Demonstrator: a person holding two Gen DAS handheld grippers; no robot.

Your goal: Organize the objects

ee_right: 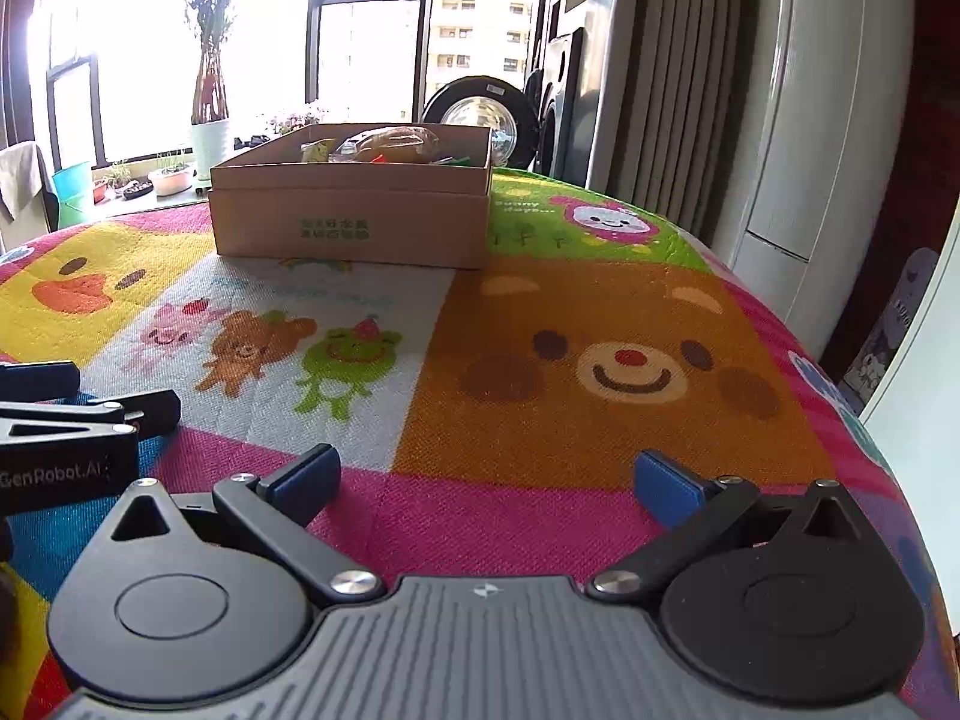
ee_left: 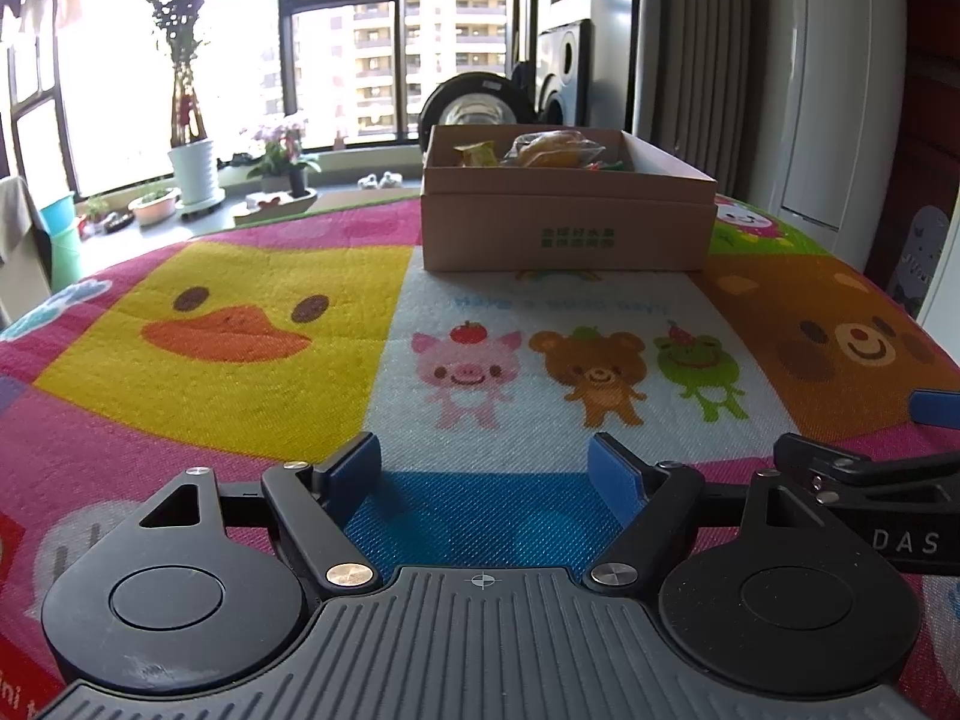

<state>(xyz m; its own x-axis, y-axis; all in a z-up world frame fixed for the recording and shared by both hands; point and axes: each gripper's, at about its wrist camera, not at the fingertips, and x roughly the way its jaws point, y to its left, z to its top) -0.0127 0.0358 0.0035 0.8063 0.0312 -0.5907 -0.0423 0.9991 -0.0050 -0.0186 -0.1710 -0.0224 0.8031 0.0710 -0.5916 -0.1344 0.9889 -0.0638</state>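
Both grippers empty, jaws apart: my left gripper [ee_left: 486, 468] and right gripper [ee_right: 486, 480] sit low over the cartoon-print mat [ee_right: 600, 312]. Tan cardboard box [ee_left: 564, 228] w/ wrapped snacks [ee_left: 552, 150] sits far end, well apart. Nothing loose visible; I'd approach slow, keep clear of box wall.

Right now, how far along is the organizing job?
Looks near done. Several items, including a clear bag, already sit in the cardboard box. Nothing in hand: the left claw and right claw are both open and empty. No loose objects show on the cartoon cloth; anything outside these views can't be ruled out.
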